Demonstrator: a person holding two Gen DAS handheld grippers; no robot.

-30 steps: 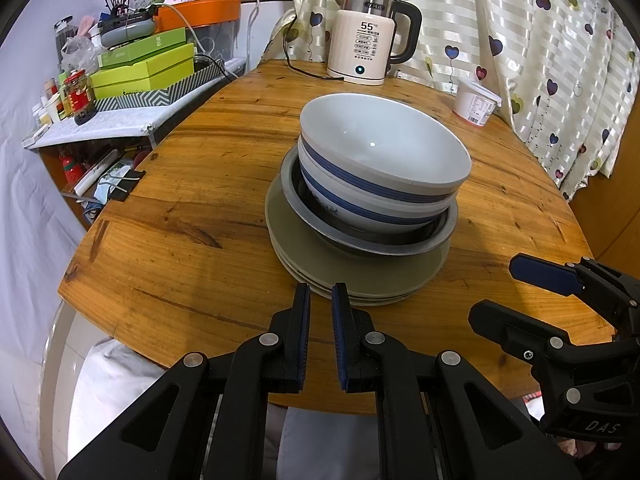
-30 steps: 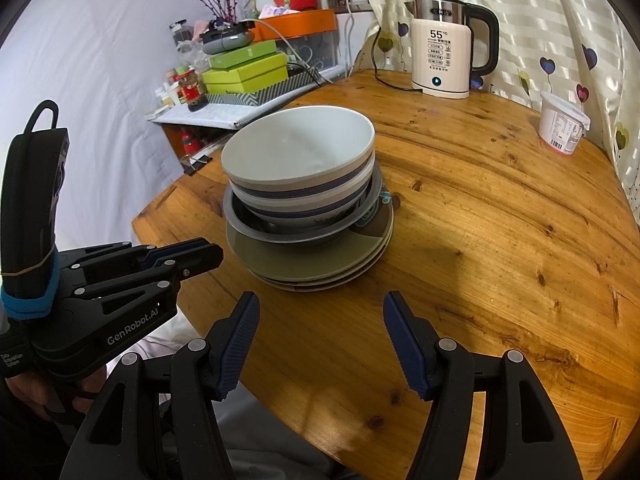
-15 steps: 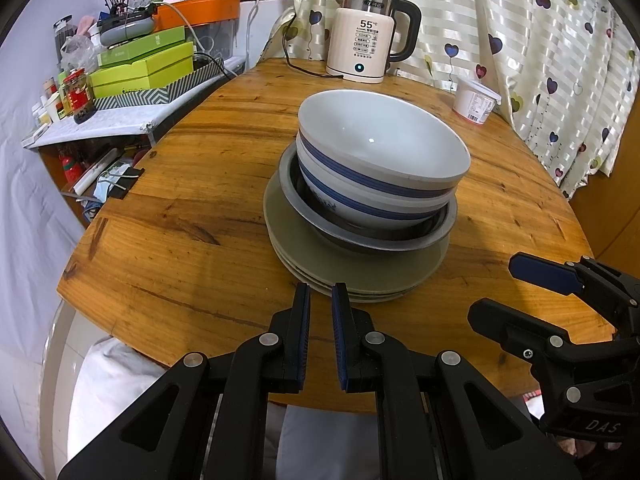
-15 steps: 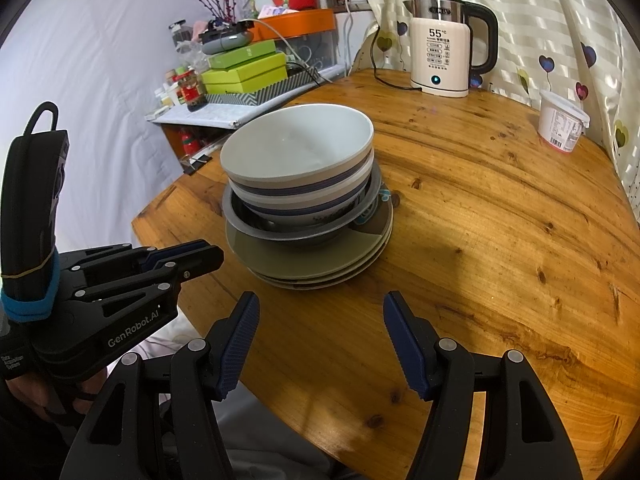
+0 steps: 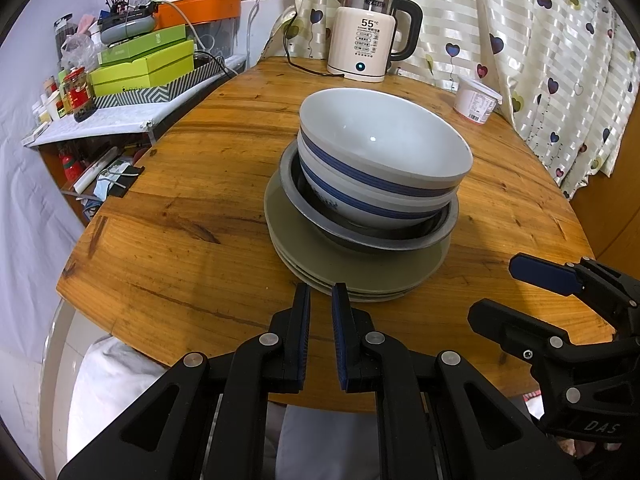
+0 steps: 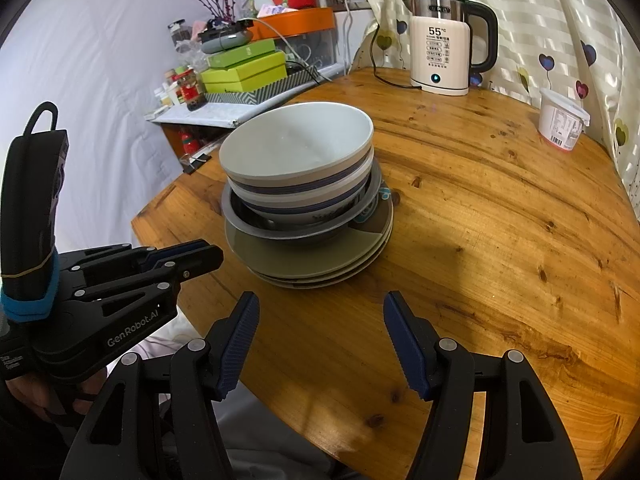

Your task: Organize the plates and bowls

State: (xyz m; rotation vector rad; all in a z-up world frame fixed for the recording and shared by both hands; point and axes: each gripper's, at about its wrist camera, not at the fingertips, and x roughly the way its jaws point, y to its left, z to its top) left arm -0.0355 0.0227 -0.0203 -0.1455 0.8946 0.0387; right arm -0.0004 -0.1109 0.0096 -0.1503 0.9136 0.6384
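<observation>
- One stack mid-table: two white glazed bowls with blue bands nest in a grey metal basin on three olive-grey plates.
- Your left gripper is nearly pressed together, holding nothing, just before the plates' rim.
- Your right gripper is spread wide, empty, near the stack.
- Glaze is slick; if you lift the top bowl, pinch its rim squarely.
- Round varnished wooden table.

Two nested white bowls with blue bands sit upright in a grey metal bowl, atop stacked olive-grey plates.
</observation>
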